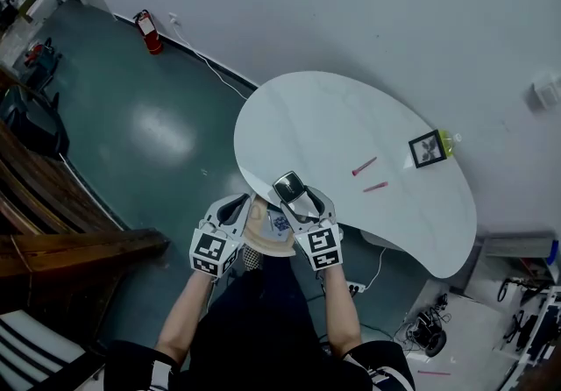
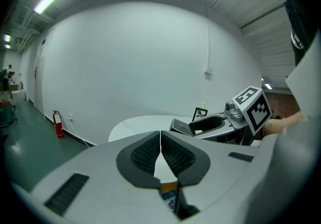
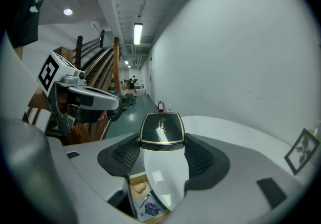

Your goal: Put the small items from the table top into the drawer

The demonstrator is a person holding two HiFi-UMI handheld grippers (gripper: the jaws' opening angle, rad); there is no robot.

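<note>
My right gripper (image 1: 294,196) (image 3: 161,142) is shut on a small black case with a gold rim (image 1: 288,185) (image 3: 161,128) and holds it over the near edge of the white table (image 1: 351,117). Below it the wooden drawer (image 1: 263,245) (image 3: 136,184) stands open with a few small things inside. Just to the left, my left gripper (image 1: 238,207) (image 2: 160,150) is shut with nothing between its jaws. Two pink pens (image 1: 364,166) (image 1: 375,187) lie on the table top. Farther right stands a small black picture frame (image 1: 427,148), with a yellow-green item (image 1: 448,144) behind it.
A red fire extinguisher (image 1: 147,31) stands against the white wall, with a cable running along the skirting. Wooden stairs (image 1: 53,223) rise at the left. Cables and gear (image 1: 429,328) lie on the floor at the lower right. The floor is dark green.
</note>
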